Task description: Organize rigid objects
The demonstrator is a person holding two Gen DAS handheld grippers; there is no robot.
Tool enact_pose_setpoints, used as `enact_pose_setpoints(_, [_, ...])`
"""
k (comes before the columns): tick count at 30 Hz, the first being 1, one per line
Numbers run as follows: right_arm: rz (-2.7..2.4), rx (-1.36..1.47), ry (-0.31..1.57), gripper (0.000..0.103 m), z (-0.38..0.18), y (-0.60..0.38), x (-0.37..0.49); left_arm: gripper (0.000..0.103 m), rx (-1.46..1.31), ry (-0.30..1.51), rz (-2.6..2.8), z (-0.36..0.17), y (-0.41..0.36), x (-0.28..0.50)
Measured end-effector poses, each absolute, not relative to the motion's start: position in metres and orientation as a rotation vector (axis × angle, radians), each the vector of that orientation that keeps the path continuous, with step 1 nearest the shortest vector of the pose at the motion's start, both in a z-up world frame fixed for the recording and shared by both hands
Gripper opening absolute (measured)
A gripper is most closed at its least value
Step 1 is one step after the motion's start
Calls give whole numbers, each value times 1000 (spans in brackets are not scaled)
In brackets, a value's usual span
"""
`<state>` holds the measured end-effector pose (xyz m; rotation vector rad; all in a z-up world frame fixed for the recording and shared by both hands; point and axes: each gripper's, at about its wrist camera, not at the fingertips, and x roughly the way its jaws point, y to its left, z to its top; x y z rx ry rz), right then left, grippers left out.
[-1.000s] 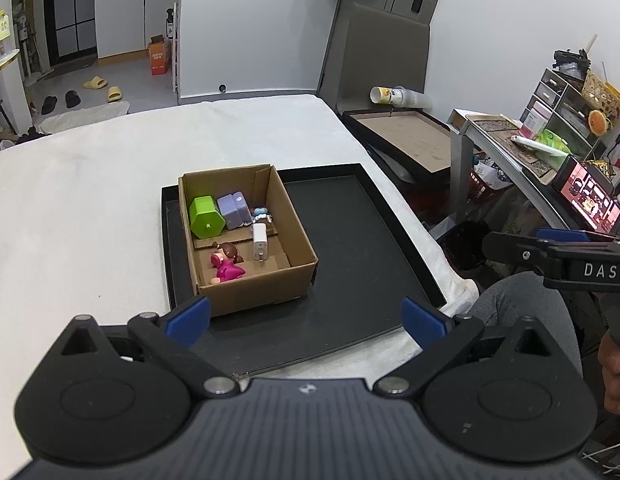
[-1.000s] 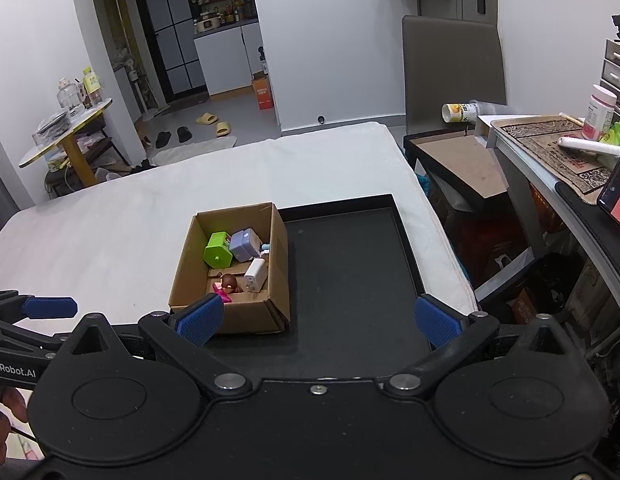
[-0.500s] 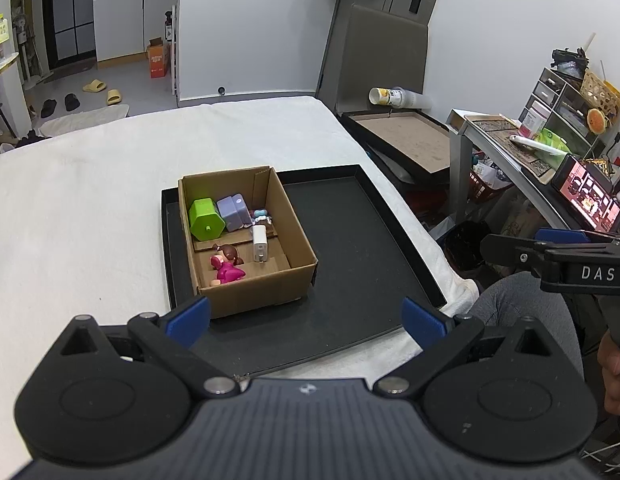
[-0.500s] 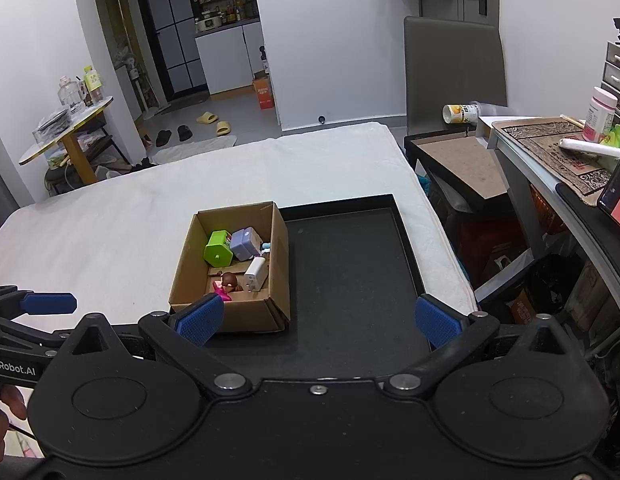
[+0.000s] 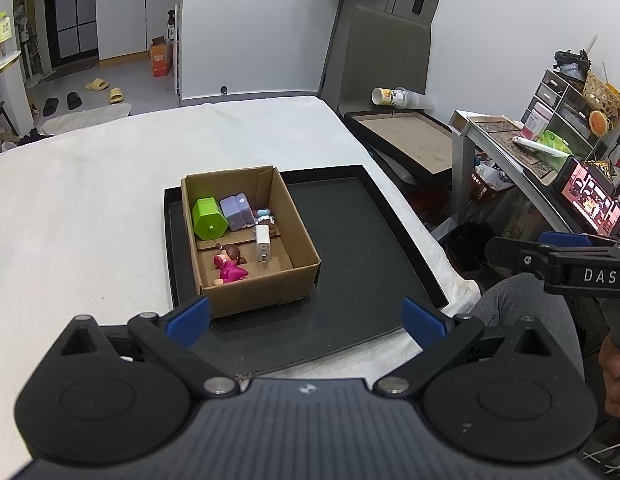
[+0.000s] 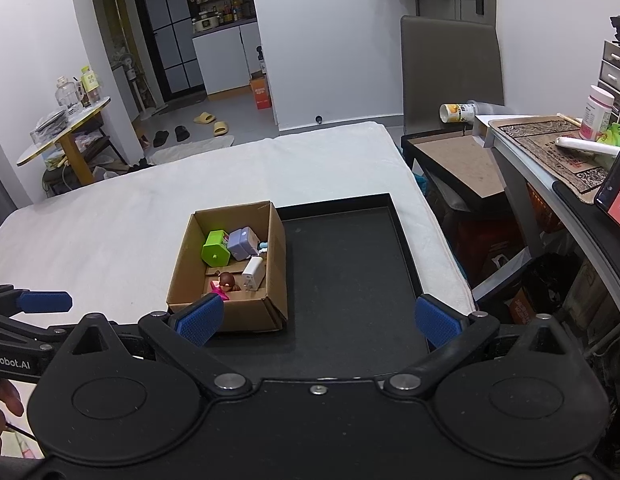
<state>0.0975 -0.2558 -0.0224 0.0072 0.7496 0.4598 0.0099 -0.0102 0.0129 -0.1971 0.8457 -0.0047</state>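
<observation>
A cardboard box [image 5: 298, 280] [image 6: 276, 272] stands on the left part of a black tray [image 5: 361, 248] [image 6: 349, 264]. In it lie a green hexagonal block [image 5: 208, 218] [image 6: 215, 247], a lilac block [image 5: 238, 208] [image 6: 242, 243], a white charger [image 5: 263, 244] [image 6: 252, 272], a small doll in pink [image 5: 228, 266] [image 6: 222, 283] and a small pale blue piece [image 5: 263, 213]. My left gripper [image 5: 306, 320] is open and empty, held back above the tray's near edge. My right gripper [image 6: 317, 318] is open and empty, likewise above the near edge.
The tray lies on a white cloth-covered table [image 5: 90, 200] [image 6: 110, 216]. To the right stand a second tray with a brown base [image 5: 405, 136] [image 6: 453, 160], a tipped cup [image 5: 393, 97] [image 6: 457, 113] and a cluttered side desk [image 5: 521, 148] [image 6: 549, 148]. A grey chair [image 6: 449, 64] stands behind.
</observation>
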Motion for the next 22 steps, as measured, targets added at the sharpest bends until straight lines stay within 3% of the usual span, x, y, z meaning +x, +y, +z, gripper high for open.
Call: enact_pose_setpoints(22, [457, -5, 751, 103, -25, -254, 96, 101, -190, 854, -13, 9, -9, 10])
